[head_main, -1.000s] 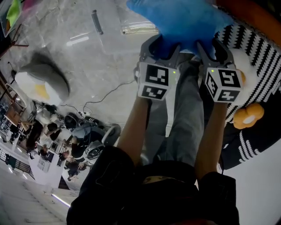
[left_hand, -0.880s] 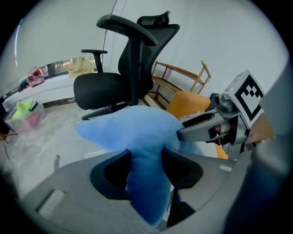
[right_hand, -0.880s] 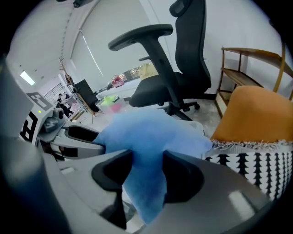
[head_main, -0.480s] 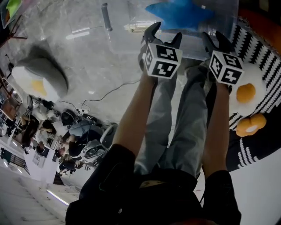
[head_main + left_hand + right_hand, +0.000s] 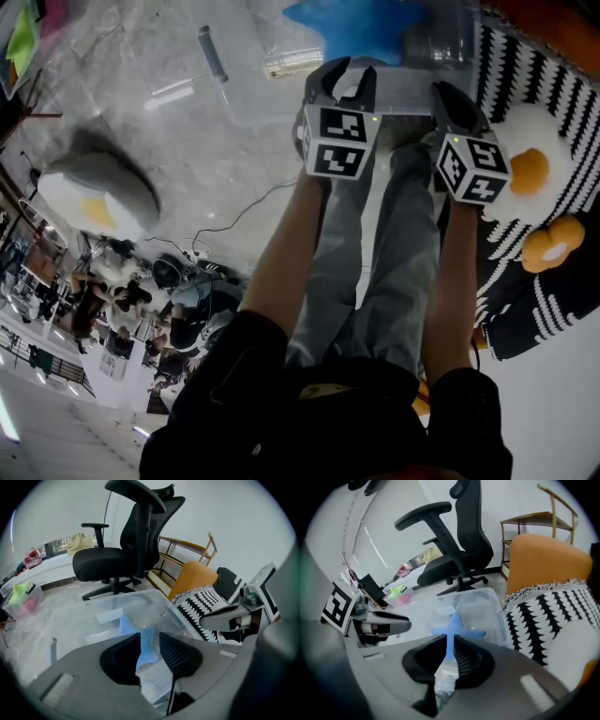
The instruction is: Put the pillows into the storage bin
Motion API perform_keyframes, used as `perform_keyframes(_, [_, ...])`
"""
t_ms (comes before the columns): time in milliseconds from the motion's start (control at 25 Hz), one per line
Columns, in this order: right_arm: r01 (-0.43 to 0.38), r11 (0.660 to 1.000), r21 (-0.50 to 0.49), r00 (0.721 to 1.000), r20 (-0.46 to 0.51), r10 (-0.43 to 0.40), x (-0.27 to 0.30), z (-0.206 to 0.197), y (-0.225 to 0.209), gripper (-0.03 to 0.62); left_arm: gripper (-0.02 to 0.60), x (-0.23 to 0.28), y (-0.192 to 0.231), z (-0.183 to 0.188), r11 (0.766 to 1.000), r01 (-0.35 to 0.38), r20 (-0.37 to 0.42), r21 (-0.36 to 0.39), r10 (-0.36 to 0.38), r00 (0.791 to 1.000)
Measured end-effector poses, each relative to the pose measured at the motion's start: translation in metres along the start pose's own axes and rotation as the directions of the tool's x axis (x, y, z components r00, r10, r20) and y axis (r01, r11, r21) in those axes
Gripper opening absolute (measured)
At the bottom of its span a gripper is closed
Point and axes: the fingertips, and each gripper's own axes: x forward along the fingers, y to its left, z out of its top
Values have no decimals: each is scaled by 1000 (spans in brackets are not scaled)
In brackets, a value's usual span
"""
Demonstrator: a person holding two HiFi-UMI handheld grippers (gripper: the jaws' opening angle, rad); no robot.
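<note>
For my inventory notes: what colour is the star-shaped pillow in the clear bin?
The star-shaped pillow is blue; the right gripper view shows it best.

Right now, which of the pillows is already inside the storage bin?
The blue star-shaped pillow lies in the clear storage bin; one egg pillow is on the floor, another on the striped blanket.

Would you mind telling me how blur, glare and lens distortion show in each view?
Head view: evenly lit, the egg pillow smeared, pale glare on the clear storage bin. Left gripper view: fisheye, dark rounded corners, the office chair bowed. Right gripper view: same vignette, the wooden shelf curved, a green cast at the left edge.
</note>
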Motion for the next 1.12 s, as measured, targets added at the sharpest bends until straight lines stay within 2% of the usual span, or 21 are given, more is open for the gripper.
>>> perform_keyframes(120, [5,999,46,999,34,-7,-13,-1,-3,10,101,3,-10,0,1000,9,-11,20,-9,1000])
perform_keyframes(280, [8,997,71,998,67,-13,-35,-8,-10,3,17,-2,-30,4,999,8,0,34,-8,1000])
perform_keyframes(360, [23,996,91,996,79,-30,-48,-12,-17,3,11,-2,-43,6,999,15,-13,48,-14,1000])
perform_keyframes(480, [74,985,158,991,103,-91,-76,-20,-37,3,11,3,-73,9,991,51,-51,120,-45,998])
perform_keyframes(640, [132,963,234,974,149,-169,-111,-24,-69,3,11,11,-116,21,979,111,-54,170,-103,993])
perform_keyframes(880, [238,904,355,932,179,-315,-153,-43,-110,3,12,19,-177,32,937,214,-83,276,-198,977])
perform_keyframes(1000, [317,853,415,895,166,-413,-175,-63,-132,3,12,19,-209,27,923,249,-104,294,-228,968])
perform_keyframes(1120, [371,803,466,860,153,-486,-197,-82,-154,5,14,21,-235,23,914,253,-106,317,-231,967])
